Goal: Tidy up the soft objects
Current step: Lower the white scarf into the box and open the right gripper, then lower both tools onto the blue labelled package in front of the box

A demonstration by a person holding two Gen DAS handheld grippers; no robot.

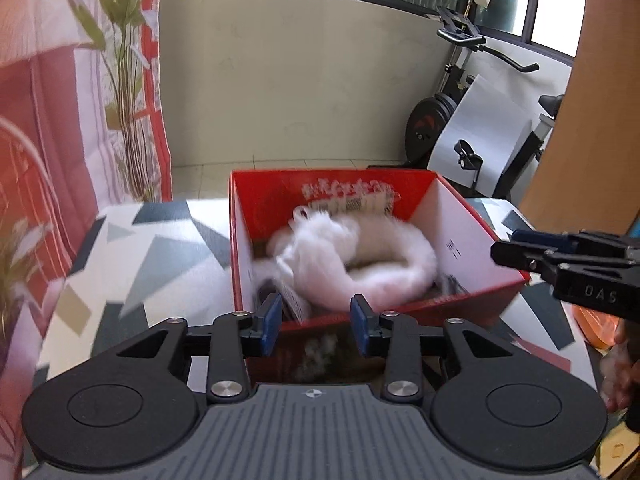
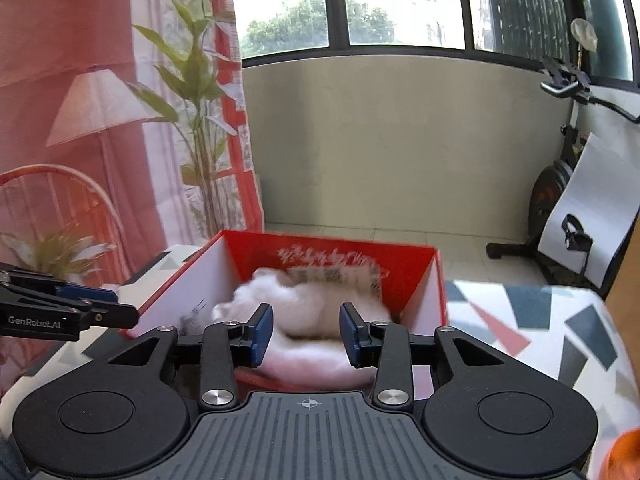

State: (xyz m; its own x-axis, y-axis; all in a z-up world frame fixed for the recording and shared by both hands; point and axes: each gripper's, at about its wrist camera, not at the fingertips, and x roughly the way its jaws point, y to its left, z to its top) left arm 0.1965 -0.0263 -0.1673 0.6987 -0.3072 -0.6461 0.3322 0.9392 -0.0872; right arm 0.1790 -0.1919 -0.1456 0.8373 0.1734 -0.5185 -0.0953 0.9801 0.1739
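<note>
A fluffy white soft item (image 1: 352,256) lies curled inside an open red cardboard box (image 1: 400,186) on a table with a geometric-patterned cloth (image 1: 152,248). My left gripper (image 1: 316,322) hovers at the box's near wall, open, with nothing between its blue pads. In the right wrist view the same white item (image 2: 304,304) fills the red box (image 2: 332,250), and my right gripper (image 2: 306,336) stands open just above its near edge, holding nothing. Each gripper shows at the edge of the other's view: the right gripper (image 1: 520,248), the left gripper (image 2: 100,306).
Dark items lie under the white one in the box. An orange thing (image 1: 592,326) sits at the table's right edge. A potted plant (image 2: 196,80) and red curtain stand left; an exercise bike (image 1: 460,92) stands on the floor behind. A hand (image 1: 624,376) shows at the right.
</note>
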